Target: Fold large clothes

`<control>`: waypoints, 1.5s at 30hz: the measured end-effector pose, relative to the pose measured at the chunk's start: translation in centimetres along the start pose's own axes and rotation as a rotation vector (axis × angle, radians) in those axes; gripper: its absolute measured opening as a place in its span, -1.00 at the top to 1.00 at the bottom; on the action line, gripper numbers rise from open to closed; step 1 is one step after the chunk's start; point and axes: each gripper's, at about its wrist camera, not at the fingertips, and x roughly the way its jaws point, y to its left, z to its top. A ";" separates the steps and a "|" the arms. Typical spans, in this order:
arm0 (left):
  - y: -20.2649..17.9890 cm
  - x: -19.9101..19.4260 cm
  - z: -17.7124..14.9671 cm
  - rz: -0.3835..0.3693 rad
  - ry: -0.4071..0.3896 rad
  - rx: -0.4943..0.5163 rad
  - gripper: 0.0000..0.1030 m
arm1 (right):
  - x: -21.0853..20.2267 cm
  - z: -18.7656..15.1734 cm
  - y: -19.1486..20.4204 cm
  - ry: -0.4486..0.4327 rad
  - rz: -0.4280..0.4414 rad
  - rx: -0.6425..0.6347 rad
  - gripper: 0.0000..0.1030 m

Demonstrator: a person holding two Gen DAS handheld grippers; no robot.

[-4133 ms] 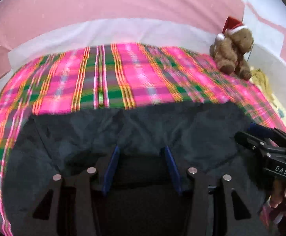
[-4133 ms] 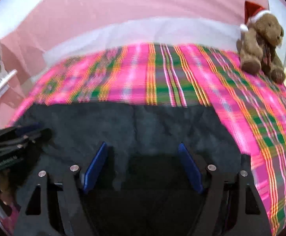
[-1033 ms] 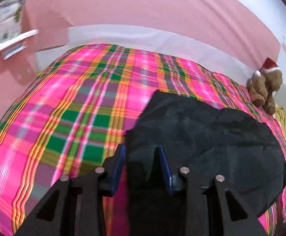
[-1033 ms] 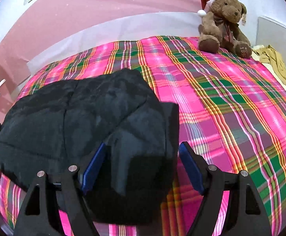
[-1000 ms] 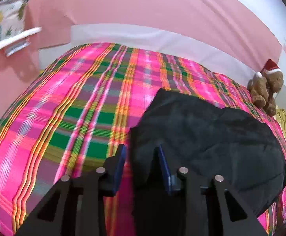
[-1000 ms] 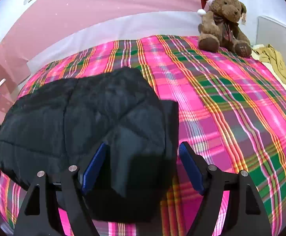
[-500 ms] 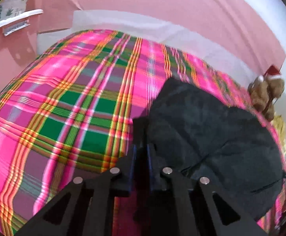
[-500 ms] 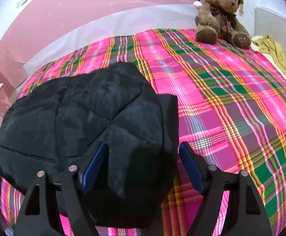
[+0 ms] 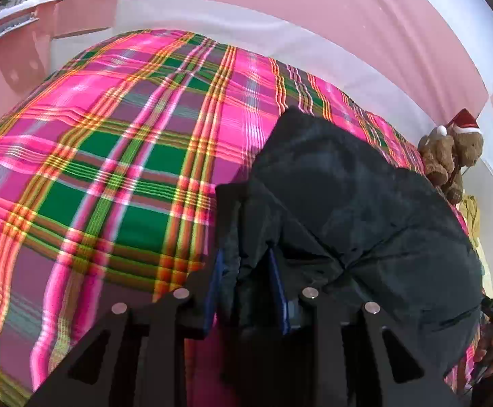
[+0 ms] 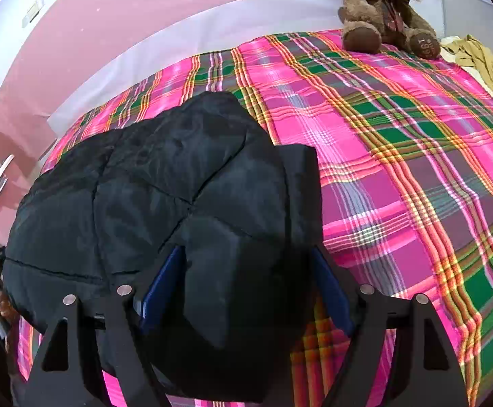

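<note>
Left tongs pinch a fold of the black padded jacket at its near edge; right tongs stand spread, with the jacket's other end bulging between the blue pads. Folded into a rounded bundle, the jacket lies on the pink and green plaid bedspread. At the far corner sits a teddy bear in a Santa hat; writing on its foot is too small to read

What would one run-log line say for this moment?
task: fold large clothes | black jacket on plaid bedspread | left hand-held gripper: pinching jacket edge | right hand-held gripper: open, straddling jacket corner
</note>
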 end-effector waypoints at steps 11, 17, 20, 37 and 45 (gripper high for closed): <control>0.7 0.7 -0.5 -0.014 0.016 -0.019 0.00 | 1.0 0.0 -0.8 0.009 0.039 0.016 -0.53; 0.0 -0.9 0.6 -0.014 -0.011 -0.020 0.09 | 0.8 0.6 -0.8 0.009 0.039 0.031 -0.53; -0.1 -2.3 0.8 -0.049 -0.046 -0.023 0.09 | 0.0 0.7 -0.7 -0.004 0.048 0.020 -0.53; -0.9 3.2 0.0 0.015 0.028 0.034 -0.27 | 5.3 1.2 -2.2 0.082 0.118 0.067 -0.71; -1.7 3.6 -0.3 -0.011 0.045 0.055 -0.07 | 5.6 1.5 -2.0 0.110 0.166 0.046 -0.42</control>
